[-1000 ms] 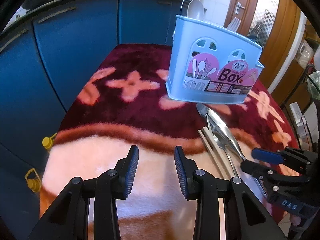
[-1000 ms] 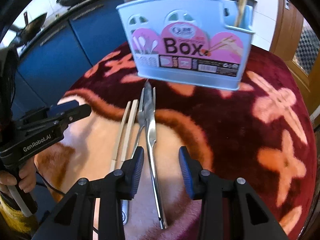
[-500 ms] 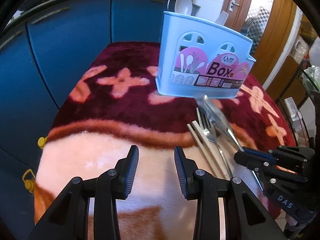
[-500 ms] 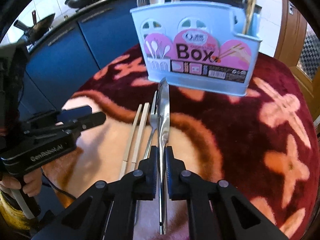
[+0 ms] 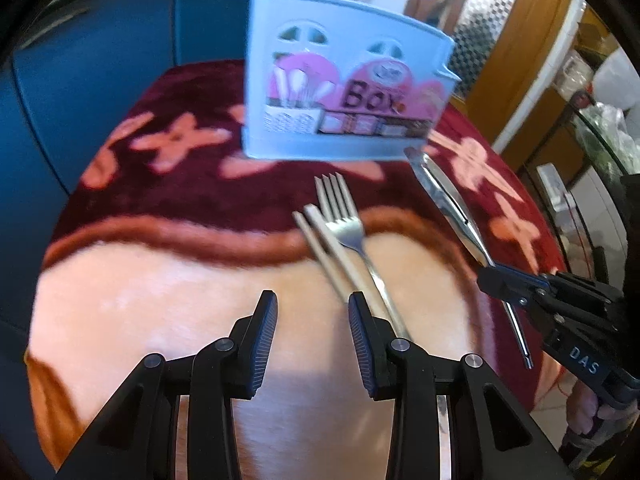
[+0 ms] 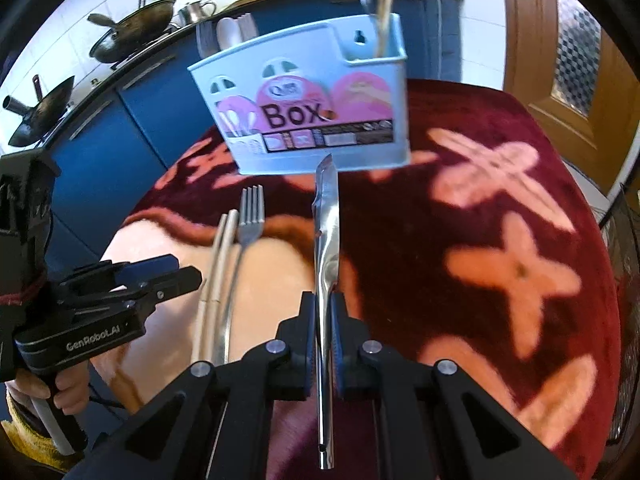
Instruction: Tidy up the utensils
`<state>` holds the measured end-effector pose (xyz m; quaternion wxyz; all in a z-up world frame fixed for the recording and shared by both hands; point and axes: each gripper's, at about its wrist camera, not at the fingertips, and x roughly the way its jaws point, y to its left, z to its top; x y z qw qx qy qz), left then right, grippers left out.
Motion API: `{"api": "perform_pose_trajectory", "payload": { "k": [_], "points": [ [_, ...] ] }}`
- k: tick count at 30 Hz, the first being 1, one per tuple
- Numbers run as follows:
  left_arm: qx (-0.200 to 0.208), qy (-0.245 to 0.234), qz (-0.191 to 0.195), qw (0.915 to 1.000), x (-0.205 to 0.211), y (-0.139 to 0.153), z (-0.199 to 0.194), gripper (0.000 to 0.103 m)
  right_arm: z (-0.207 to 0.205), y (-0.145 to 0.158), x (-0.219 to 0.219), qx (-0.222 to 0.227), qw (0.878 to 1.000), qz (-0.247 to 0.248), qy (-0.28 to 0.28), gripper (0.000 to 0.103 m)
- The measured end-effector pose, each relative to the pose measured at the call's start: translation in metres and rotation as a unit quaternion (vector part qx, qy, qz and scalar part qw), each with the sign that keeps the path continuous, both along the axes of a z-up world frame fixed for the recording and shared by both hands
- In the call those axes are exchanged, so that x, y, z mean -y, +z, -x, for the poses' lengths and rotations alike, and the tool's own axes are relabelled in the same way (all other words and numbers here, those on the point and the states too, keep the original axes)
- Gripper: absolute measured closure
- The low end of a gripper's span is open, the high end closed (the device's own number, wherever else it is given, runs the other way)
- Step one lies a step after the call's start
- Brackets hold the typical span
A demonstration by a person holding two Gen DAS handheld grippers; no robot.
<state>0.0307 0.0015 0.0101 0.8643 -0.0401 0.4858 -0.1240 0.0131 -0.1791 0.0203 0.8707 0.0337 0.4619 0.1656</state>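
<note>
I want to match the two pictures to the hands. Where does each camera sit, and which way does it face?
Left wrist: behind the open left tongs, facing down at the steel fork and pale chopsticks; right tongs show.
Right wrist: behind the right tongs, shut on the steel knife; a hand shows.
Shared: light blue plastic utensil box, red patterned cloth.

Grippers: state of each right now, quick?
Left gripper: open, nothing between its fingers.
Right gripper: shut on the knife, gripped at mid-handle, blade pointing toward the utensil box.
</note>
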Motion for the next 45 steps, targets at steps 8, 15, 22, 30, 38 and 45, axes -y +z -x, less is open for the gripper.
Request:
{"api": "perform_pose_trajectory", "payload": {
  "k": [8, 15, 22, 30, 38, 45],
  "points": [
    [-0.008, -0.012, -0.016, 0.9998, 0.016, -0.001, 0.005, 0.065, 0.005, -0.005, 0.014, -0.005, 1.000, -0.014, -0.010, 0.094],
    [-0.016, -0.009, -0.033, 0.9993, 0.017, -0.002, 0.008, 0.063, 0.005, -0.010, 0.018, -0.008, 1.000, -0.027, -0.010, 0.094],
    [-0.008, -0.013, -0.049, 0.9987, 0.021, -0.006, 0.011, 0.060, 0.004, -0.016, 0.023, -0.014, 0.999, -0.036, -0.012, 0.094],
    [-0.028, -0.027, -0.060, 0.9974, 0.022, -0.004, 0.004, 0.059, 0.001, -0.017, 0.023, -0.028, 0.999, -0.038, -0.010, 0.093],
    [-0.049, -0.042, -0.064, 0.9959, 0.017, -0.002, -0.005, 0.059, -0.007, -0.018, 0.023, -0.057, 0.998, -0.038, -0.003, 0.093],
    [-0.067, -0.052, -0.053, 0.9950, 0.017, -0.006, -0.026, 0.064, -0.024, -0.017, 0.019, -0.094, 0.995, -0.026, 0.011, 0.091]
  ]
}}
